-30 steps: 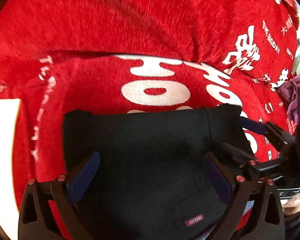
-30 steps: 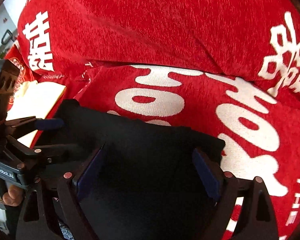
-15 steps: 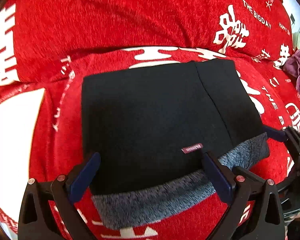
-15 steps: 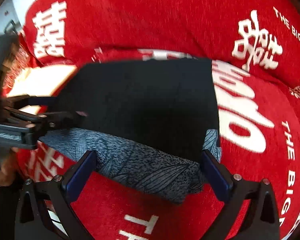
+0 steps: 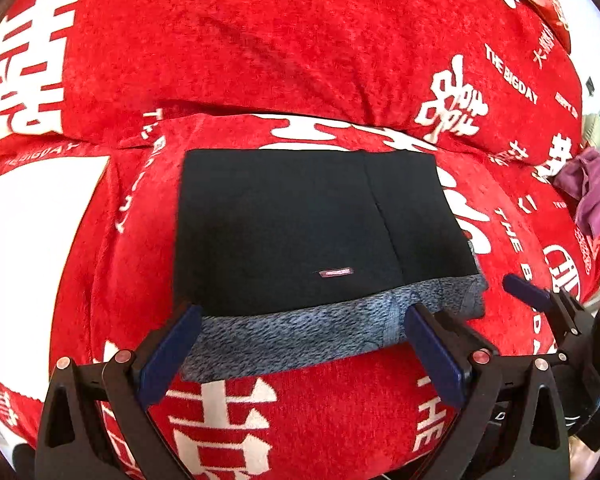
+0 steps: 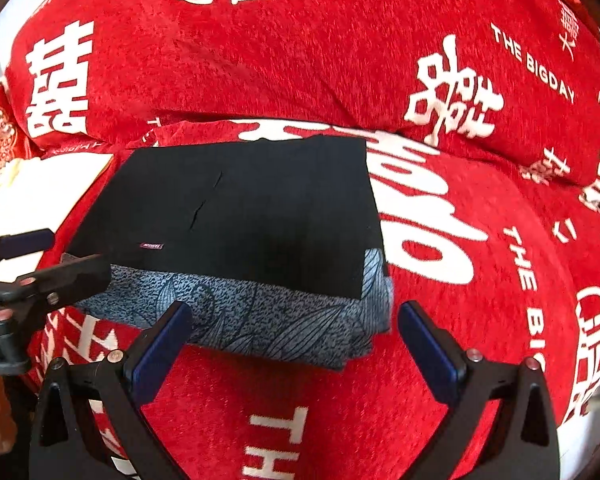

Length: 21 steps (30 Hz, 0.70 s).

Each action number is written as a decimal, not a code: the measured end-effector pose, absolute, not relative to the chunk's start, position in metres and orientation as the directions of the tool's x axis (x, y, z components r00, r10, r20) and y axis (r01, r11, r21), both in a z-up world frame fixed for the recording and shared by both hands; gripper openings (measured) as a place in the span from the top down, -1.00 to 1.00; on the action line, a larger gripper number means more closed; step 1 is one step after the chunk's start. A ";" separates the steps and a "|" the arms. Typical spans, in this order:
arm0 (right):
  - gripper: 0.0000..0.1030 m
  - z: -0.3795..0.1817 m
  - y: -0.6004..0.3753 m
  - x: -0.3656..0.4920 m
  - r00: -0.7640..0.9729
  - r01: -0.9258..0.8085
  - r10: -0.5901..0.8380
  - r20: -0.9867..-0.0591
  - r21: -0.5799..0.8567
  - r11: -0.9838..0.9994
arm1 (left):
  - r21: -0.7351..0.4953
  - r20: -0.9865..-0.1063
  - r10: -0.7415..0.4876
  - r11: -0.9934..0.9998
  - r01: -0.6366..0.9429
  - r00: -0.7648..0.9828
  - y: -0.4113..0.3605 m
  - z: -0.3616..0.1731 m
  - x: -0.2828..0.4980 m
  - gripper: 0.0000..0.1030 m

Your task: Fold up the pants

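The black pants (image 5: 296,232) lay folded into a flat rectangle on the red bedspread (image 5: 300,40) with white lettering, their grey fleece lining (image 5: 300,340) showing along the near edge and a small label (image 5: 335,273) near that edge. The left gripper (image 5: 300,344) stood wide open just at the lining's near edge, nothing pressed between its blue pads. The right gripper (image 6: 296,344) had just finished opening to its widest, its jaws empty and hovering beside the pants' near right corner.

One folded pants (image 5: 292,232), two tools, one purple cloth (image 5: 592,188).
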State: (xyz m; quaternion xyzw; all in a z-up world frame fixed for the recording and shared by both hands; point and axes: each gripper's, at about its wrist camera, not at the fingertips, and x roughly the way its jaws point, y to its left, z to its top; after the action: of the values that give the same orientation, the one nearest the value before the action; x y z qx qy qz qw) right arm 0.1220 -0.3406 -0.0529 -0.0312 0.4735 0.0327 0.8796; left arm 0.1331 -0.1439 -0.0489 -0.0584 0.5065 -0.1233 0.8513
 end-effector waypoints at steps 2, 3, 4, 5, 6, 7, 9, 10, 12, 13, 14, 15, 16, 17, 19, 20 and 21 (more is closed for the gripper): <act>-0.99 -0.055 -0.341 0.121 0.537 -0.069 0.034 -0.843 -0.004 0.998 | -0.221 -0.856 -0.265 0.964 0.148 0.443 -0.142 -0.052 0.132 -0.97; -0.99 -0.056 -0.341 0.120 0.533 -0.064 0.040 -0.845 0.006 0.998 | -0.227 -0.859 -0.273 0.961 0.155 0.433 -0.142 -0.054 0.131 -0.97; -0.99 -0.057 -0.341 0.119 0.527 -0.059 0.046 -0.848 0.017 0.998 | -0.219 -0.864 -0.264 0.964 0.152 0.430 -0.142 -0.055 0.130 -0.97; -0.99 -0.057 -0.340 0.118 0.523 -0.056 0.046 -0.851 0.020 0.998 | -0.199 -0.869 -0.241 0.970 0.141 0.433 -0.142 -0.055 0.129 -0.97; -0.99 -0.058 -0.339 0.118 0.520 -0.055 0.046 -0.853 0.020 0.998 | -0.178 -0.867 -0.215 0.976 0.125 0.448 -0.142 -0.055 0.126 -0.97; -0.99 -0.059 -0.338 0.117 0.518 -0.057 0.047 -0.854 0.020 0.998 | -0.171 -0.858 -0.204 0.979 0.114 0.471 -0.141 -0.054 0.123 -0.97; -0.99 -0.060 -0.337 0.116 0.514 -0.056 0.045 -0.857 0.019 0.998 | -0.141 -0.849 -0.165 0.986 0.086 0.503 -0.139 -0.053 0.118 -0.97; -0.99 -0.060 -0.337 0.116 0.510 -0.054 0.045 -0.859 0.020 0.998 | -0.130 -0.852 -0.155 0.988 0.084 0.500 -0.140 -0.053 0.118 -0.97; -0.99 -0.061 -0.337 0.116 0.506 -0.051 0.045 -0.861 0.022 0.998 | -0.138 -0.859 -0.170 0.985 0.102 0.482 -0.141 -0.054 0.118 -0.97; -0.99 -0.062 -0.337 0.115 0.504 -0.048 0.041 -0.863 0.019 0.999 | -0.138 -0.861 -0.173 0.985 0.107 0.478 -0.141 -0.055 0.118 -0.97; -0.99 -0.062 -0.337 0.115 0.501 -0.046 0.035 -0.865 0.014 0.999 | -0.132 -0.861 -0.167 0.986 0.107 0.480 -0.141 -0.055 0.117 -0.97; -0.99 -0.063 -0.337 0.115 0.499 -0.044 0.032 -0.866 0.011 0.999 | -0.121 -0.862 -0.155 0.988 0.101 0.483 -0.141 -0.054 0.117 -0.97; -0.99 -0.063 -0.337 0.114 0.498 -0.045 0.035 -0.866 0.014 0.999 | -0.118 -0.862 -0.152 0.988 0.101 0.484 -0.141 -0.054 0.116 -0.97; -0.99 -0.063 -0.336 0.114 0.496 -0.044 0.036 -0.867 0.016 0.999 | -0.120 -0.864 -0.156 0.987 0.106 0.479 -0.141 -0.055 0.116 -0.97; -0.99 -0.064 -0.335 0.114 0.495 -0.044 0.032 -0.868 0.011 0.999 | -0.123 -0.866 -0.160 0.987 0.108 0.474 -0.141 -0.056 0.117 -0.97; -0.99 -0.064 -0.335 0.114 0.495 -0.046 0.031 -0.868 0.010 0.999 | -0.125 -0.866 -0.160 0.987 0.106 0.473 -0.140 -0.057 0.117 -0.97; -0.99 -0.064 -0.334 0.114 0.494 -0.046 0.029 -0.869 0.007 0.999 | -0.130 -0.867 -0.163 0.986 0.103 0.470 -0.140 -0.057 0.117 -0.97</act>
State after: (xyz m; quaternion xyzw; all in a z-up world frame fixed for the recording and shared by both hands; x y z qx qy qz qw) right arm 0.1142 -0.3339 -0.0638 -0.0085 0.5024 0.0214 0.8644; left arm 0.1169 -0.1398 -0.0574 -0.0295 0.5087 -0.0777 0.8569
